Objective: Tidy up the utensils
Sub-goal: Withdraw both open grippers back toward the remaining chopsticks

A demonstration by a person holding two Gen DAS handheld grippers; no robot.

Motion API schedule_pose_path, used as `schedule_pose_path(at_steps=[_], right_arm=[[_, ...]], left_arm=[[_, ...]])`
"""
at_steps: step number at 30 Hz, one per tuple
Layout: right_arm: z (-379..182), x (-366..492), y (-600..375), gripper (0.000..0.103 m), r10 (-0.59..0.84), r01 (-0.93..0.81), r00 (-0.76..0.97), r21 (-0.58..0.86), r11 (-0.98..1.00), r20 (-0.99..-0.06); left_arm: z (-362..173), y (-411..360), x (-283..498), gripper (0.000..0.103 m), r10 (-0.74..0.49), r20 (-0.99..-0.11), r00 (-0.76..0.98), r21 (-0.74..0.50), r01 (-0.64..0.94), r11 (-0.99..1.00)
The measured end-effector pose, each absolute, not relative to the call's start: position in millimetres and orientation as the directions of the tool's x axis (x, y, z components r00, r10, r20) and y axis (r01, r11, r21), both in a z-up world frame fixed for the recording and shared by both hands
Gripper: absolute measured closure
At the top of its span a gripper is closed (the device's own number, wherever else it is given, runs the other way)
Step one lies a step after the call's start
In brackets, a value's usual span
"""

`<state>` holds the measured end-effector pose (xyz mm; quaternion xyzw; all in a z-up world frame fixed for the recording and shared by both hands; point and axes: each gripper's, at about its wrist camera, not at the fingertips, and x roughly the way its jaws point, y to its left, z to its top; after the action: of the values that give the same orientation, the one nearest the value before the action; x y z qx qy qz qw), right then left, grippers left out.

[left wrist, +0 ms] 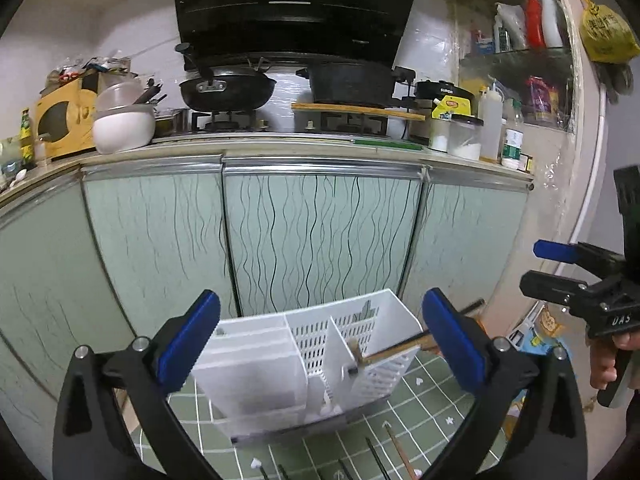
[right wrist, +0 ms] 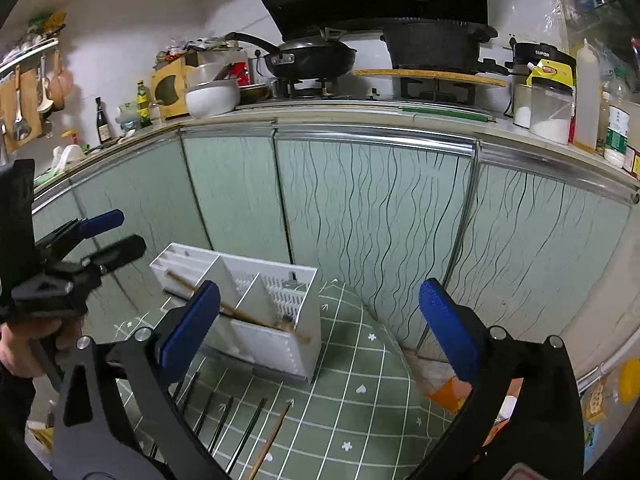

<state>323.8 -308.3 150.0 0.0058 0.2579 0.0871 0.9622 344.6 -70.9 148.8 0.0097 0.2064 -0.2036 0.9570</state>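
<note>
A white utensil holder (left wrist: 248, 376) with several compartments stands on the green checked cloth (right wrist: 360, 380). One wooden chopstick (left wrist: 400, 350) rests slanted across its rim and sticks out to the side. Several dark chopsticks (right wrist: 248, 428) and a wooden chopstick (right wrist: 272, 440) lie loose on the cloth in front of the holder (right wrist: 312, 320). My left gripper (left wrist: 320, 332) hangs open just short of the holder, nothing between its blue pads. My right gripper (right wrist: 320, 316) is open too, above the cloth to the holder's right. Each view shows the other gripper at its side edge, open.
Pale green cabinet doors (left wrist: 320, 232) rise right behind the table. Above them a counter carries a stove, pans (left wrist: 228, 88), a white bowl and jars. An orange packet (right wrist: 448, 392) sits past the cloth's right edge. A hand (left wrist: 604, 364) holds the right gripper's handle.
</note>
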Motion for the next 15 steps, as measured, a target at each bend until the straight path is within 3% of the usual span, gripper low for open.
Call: schedule_pose_path(at_steps=[15], right_arm=[[126,227,-291,0.007,0.207,-0.201,0.863,0.063,0.978,-0.461]], left_arm=[[123,-30,249,0.005,-0.359,-0.388,0.849,-0.080,0.356,0.931]])
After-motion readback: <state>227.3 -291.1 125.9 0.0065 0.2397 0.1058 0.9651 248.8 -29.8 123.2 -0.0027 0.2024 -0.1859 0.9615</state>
